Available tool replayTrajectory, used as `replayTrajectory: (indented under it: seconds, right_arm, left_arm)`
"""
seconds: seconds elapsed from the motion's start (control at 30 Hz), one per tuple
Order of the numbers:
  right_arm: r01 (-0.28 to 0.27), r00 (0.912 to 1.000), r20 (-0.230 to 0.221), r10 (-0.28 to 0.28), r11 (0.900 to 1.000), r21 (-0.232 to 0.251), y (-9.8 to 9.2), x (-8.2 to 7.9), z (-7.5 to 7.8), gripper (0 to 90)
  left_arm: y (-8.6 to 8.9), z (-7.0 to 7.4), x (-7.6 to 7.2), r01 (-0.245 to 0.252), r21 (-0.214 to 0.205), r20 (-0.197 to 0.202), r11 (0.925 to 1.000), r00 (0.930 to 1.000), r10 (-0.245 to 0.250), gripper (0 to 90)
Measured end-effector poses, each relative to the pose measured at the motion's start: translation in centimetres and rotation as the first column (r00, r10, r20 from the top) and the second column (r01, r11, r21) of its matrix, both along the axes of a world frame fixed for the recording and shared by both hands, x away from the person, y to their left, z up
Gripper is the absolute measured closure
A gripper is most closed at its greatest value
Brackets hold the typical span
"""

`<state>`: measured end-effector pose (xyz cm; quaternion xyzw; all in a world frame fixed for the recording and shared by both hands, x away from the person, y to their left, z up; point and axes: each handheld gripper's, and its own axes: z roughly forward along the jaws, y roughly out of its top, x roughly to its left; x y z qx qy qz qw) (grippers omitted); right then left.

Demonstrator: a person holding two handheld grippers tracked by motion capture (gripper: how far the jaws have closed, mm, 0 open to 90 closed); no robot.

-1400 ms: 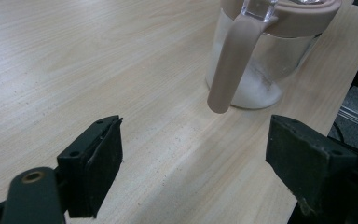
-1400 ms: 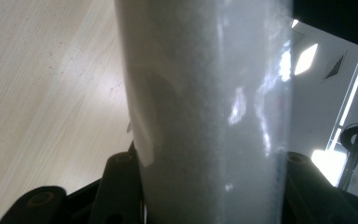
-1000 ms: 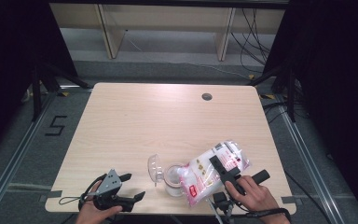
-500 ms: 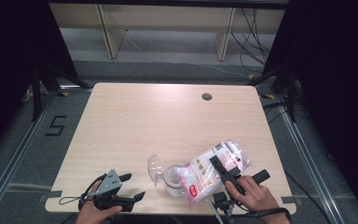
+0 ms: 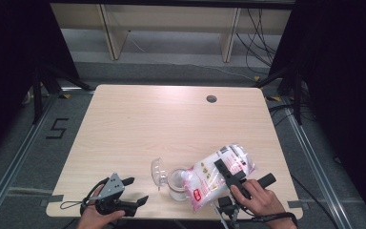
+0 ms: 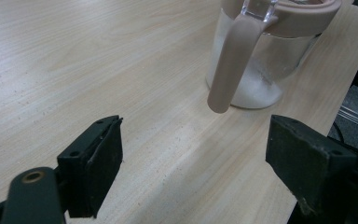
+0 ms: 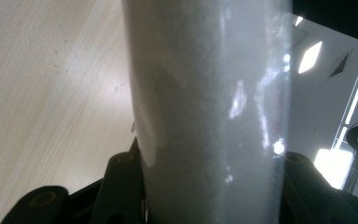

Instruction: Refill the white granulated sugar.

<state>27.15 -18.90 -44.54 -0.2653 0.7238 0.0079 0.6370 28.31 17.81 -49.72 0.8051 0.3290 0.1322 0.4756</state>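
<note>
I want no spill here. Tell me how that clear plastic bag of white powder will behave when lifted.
The clear plastic bag of white powder is probably floppy: it sags around the right hand-held gripper clamped on it. Bulging full, it is likely heavy for its size. Its glossy film may slip, so support it near the clear jar with the pink rim.

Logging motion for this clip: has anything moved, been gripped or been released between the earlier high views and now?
Nothing visibly changed. The right gripper stays clamped on the clear bag of white powder, tilted over the open jar with its flipped-up lid. The left gripper still rests open near the table's front edge, nothing between its jaws.
</note>
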Motion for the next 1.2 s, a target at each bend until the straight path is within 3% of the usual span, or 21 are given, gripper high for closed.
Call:
replayTrajectory:
  seconds: [1.2]
  right_arm:
    - [-0.005,1.0,-0.001,0.005,1.0,-0.008,0.03,0.02,0.02,61.2]
  left_arm:
    - [-0.03,-0.01,-0.03,-0.001,-0.007,0.0,1.0,1.0,0.001,18.3]
